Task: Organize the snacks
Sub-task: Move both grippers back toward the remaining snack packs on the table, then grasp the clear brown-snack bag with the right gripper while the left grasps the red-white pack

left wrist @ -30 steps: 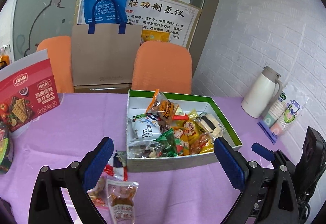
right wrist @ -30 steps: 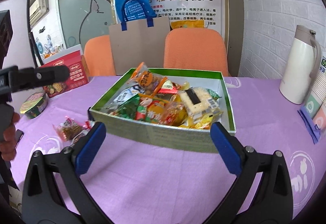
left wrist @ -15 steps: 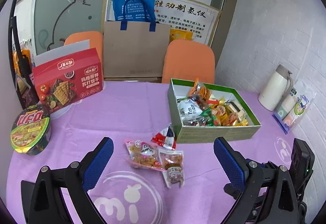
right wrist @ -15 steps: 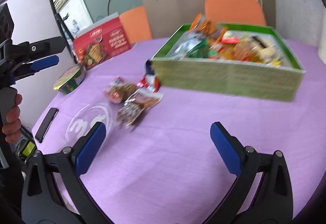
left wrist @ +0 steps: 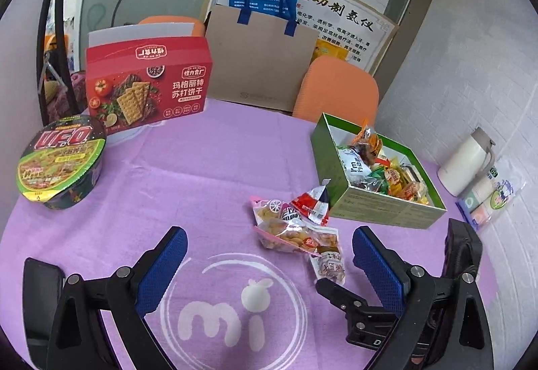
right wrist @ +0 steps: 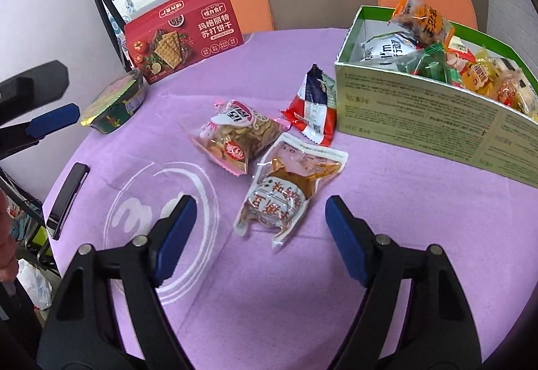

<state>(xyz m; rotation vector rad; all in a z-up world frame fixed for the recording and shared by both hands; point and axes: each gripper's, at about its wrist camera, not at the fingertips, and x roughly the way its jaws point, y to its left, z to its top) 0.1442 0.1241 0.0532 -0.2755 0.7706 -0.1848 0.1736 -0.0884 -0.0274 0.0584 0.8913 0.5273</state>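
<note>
Right gripper (right wrist: 259, 235), fingers wide and empty, hangs near the clear pouch (right wrist: 285, 188) loose on the purple worktop (right wrist: 386, 218), likely next for the green box (right wrist: 437, 121); left gripper (left wrist: 269, 272) likewise wide

Both wrist views look down-forward over table; right nearer; shared: loose snack packets (left wrist: 297, 229) (right wrist: 269, 151), green box (left wrist: 380, 212) (right wrist: 433, 131).

A purple-clothed table (right wrist: 302, 269) carries three loose snack packets (right wrist: 242, 134) at center, a green snack box (right wrist: 420, 121) at right, a red cracker box (right wrist: 185, 34) and noodle bowl (right wrist: 114, 106) at upper left, a phone (right wrist: 67, 195) at left edge.
</note>
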